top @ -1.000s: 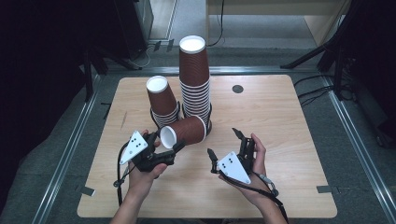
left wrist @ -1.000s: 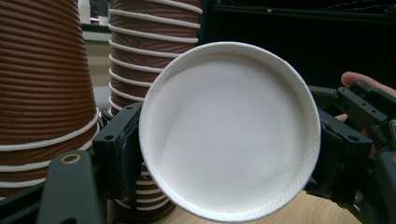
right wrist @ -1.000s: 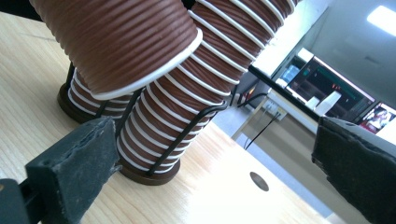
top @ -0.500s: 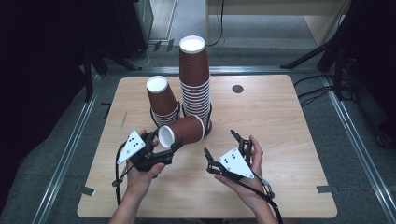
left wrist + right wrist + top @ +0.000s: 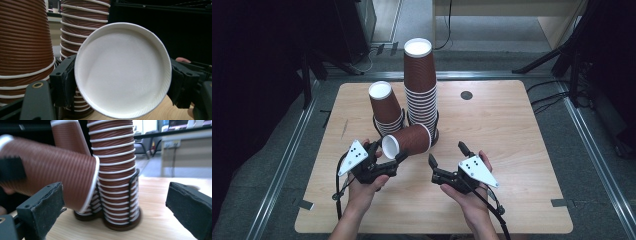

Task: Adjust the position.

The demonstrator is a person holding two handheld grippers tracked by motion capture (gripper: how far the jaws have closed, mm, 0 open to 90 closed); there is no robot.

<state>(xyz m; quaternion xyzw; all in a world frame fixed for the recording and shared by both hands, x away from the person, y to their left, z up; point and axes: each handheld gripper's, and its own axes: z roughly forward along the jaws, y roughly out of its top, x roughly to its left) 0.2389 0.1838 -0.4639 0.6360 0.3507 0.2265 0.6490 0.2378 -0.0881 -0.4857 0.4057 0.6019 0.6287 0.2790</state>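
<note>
On the bench [image 5: 512, 130], the tall stack [image 5: 421, 95] is set at upper centre, the short stack [image 5: 387, 109] just left of it. A single cup [image 5: 408, 141] (lying sideways) is placed before both.

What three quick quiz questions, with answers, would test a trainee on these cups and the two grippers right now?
1. True or false: the left gripper is shut on a brown cup lying on its side.
2. Which stack of cups is higher: A, the tall stack; B, the short stack?
3. What is between the pads of the right gripper?

Key
1. True; in the left gripper view its pads clamp the cup's white end.
2. A.
3. Nothing; its jaws stand open over the table, having just been opening.
</note>
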